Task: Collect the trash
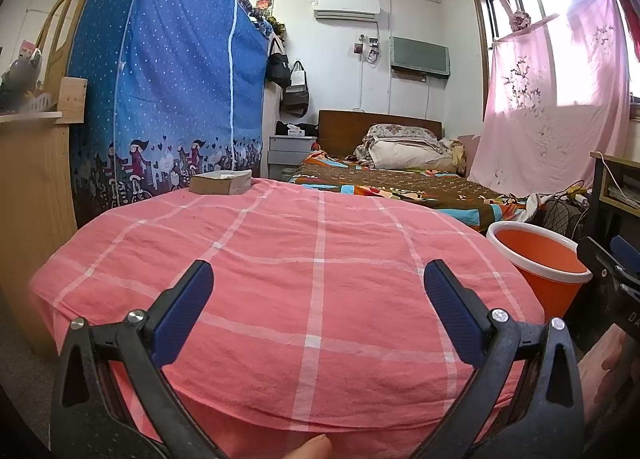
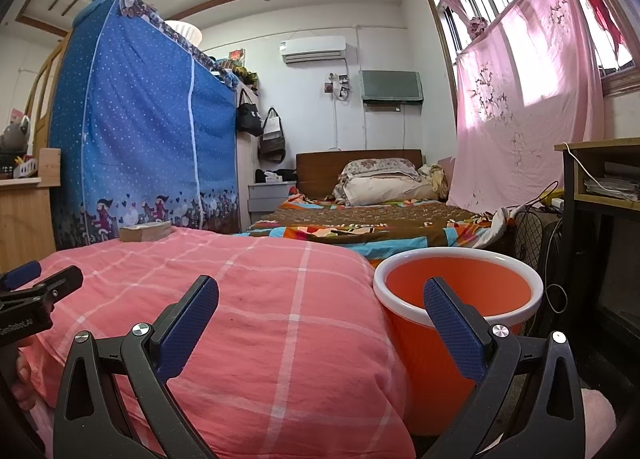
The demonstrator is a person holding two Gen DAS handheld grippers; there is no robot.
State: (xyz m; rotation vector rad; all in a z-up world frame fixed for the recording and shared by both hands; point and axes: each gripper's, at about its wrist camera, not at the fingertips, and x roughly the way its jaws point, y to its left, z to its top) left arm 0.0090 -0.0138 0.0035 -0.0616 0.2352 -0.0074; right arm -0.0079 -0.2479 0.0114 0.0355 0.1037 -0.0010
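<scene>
**Both grippers empty and spread; one box on the cushion, bin at its right**

Left gripper (image 1: 319, 291): jaws spread wide, nothing between them. It hovers over the near part of the pink checked cushion (image 1: 280, 279), aimed along its length. Judgement: the wide spread suits an approach, not a carry.

Right gripper (image 2: 321, 305): also spread, also empty. Its left finger sits over the cushion edge, its right finger over the mouth of the orange trash bin (image 2: 456, 299). The bin stands on the floor, touching or just beside the cushion's right side; inside looks empty as far as the rim allows. Judgement: placed there so a drop needs only a short sideways swing.

Trash candidate: a small cardboard box (image 1: 221, 181) lying flat at the far left corner of the cushion, well apart from both grippers and from the bin. It is nearer the left gripper's line. No other loose trash shows on the cushion.

Behind: blue dotted fabric wardrobe (image 1: 168, 79) just past the box; bed with patterned cover (image 1: 400, 183) further back.

Status (judged): collection not yet begun; box untouched.
</scene>
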